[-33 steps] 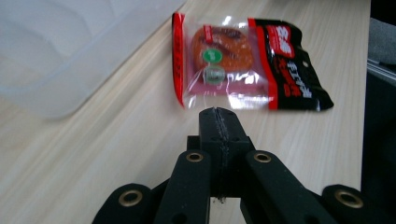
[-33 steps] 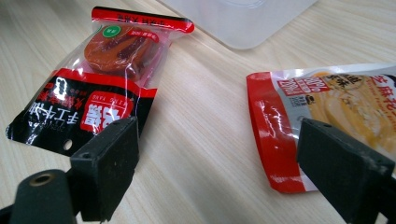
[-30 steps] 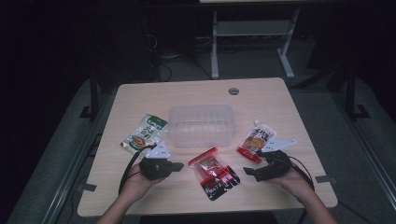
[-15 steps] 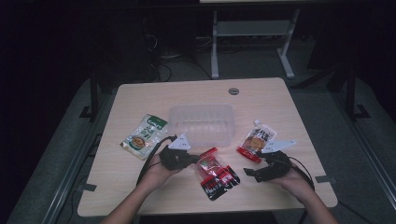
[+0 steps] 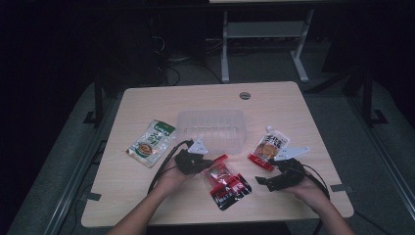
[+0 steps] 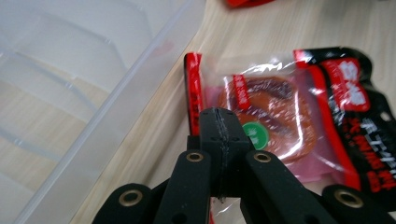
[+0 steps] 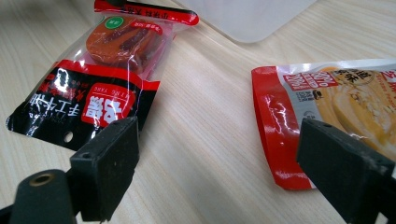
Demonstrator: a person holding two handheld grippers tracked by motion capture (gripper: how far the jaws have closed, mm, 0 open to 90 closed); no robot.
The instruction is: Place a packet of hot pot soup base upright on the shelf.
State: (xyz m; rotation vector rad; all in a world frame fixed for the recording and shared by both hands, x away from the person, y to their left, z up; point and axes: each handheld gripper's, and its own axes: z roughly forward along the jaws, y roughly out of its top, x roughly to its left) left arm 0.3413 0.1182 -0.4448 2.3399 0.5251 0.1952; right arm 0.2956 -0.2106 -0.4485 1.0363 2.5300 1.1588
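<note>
Left gripper view has the left gripper (image 6: 218, 122) pressed together just over the red-and-black crinkly plastic snack pouch (image 6: 299, 116), lying near-centre beside the clear plastic tub (image 6: 70, 70). Light, floppy, slippery film (likely); pinch its flat sealed top edge. Right gripper (image 7: 217, 149) stands spread.

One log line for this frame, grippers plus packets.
left gripper: shut, at red-black packet | right gripper: open, empty | clear tub: empty
</note>
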